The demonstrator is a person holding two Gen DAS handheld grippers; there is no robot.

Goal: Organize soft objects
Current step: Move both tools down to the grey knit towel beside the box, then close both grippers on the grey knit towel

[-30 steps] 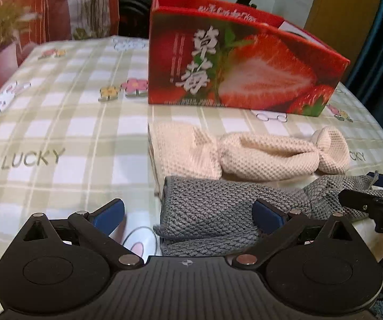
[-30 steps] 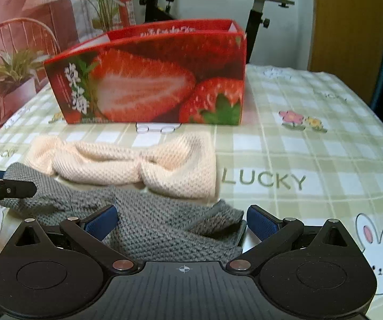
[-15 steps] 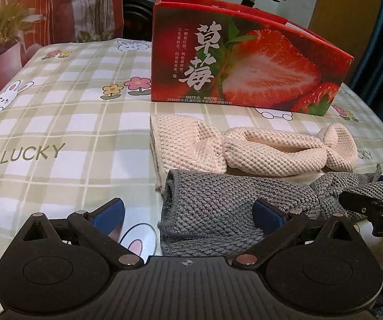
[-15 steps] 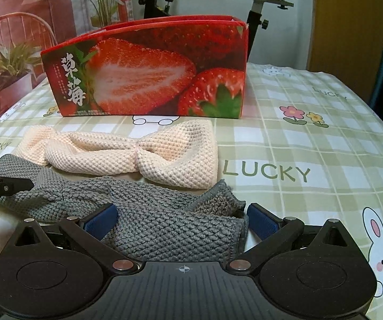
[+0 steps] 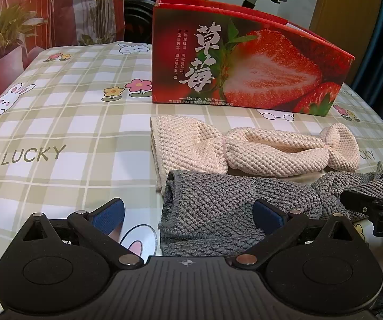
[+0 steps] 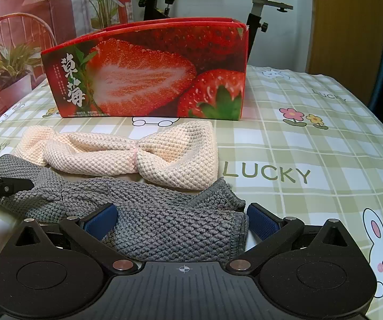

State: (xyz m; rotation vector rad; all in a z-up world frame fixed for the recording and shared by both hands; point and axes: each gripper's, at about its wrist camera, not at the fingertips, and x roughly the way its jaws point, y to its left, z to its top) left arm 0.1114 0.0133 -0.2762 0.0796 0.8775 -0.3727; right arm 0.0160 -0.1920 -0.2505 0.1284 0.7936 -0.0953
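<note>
Grey knitted cloth point(image 5: 234, 208) lying along the near edge of the table point(image 5: 58, 122), on a checked green-and-white tablecloth point(image 6: 311, 144) printed with rabbits, flowers and the word LUCKY. Cream knitted cloth point(image 5: 258, 149) resting just behind it, pinched in at two places, its near edge touching the grey one. Red strawberry box point(image 5: 244, 66) standing upright behind both cloths, open at the top. Left claw point(image 5: 188, 213) hovering wide open and holding nothing, its right blue pad over the grey cloth's left end, its left pad over bare tablecloth. Right claw point(image 6: 180, 220) likewise spread wide and gripping nothing, straddling the grey cloth's right end with a pad at either side. Exercise bike point(image 6: 218, 5) and potted plant point(image 6: 7, 66) showing beyond the table.
</note>
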